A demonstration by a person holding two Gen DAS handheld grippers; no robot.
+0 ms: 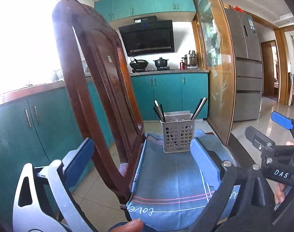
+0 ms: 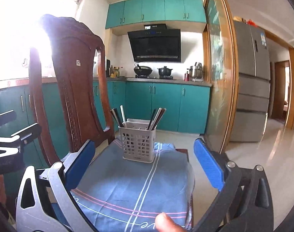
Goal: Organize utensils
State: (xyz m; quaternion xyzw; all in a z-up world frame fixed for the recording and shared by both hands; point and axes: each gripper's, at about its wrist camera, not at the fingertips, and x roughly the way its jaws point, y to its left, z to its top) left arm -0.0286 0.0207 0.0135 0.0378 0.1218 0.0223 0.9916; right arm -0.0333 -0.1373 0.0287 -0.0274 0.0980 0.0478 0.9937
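A grey perforated utensil holder (image 1: 177, 136) stands on a blue cloth (image 1: 172, 177) spread over a chair seat. Several chopsticks (image 1: 159, 110) lean out of it to the left and right (image 1: 199, 108). The holder also shows in the right wrist view (image 2: 138, 143), with chopsticks (image 2: 156, 118) in it, on the cloth (image 2: 131, 183). My left gripper (image 1: 143, 150) is open and empty, in front of the holder. My right gripper (image 2: 144, 154) is open and empty, also in front of the holder; it shows at the right of the left wrist view (image 1: 270, 133).
The dark wooden chair back (image 1: 96, 81) rises at the left, close to the left finger. Teal kitchen cabinets (image 1: 166, 94), a stove with pots (image 1: 149, 64) and a range hood are behind. A glass sliding door (image 1: 214, 67) and a fridge (image 1: 245, 63) stand at the right.
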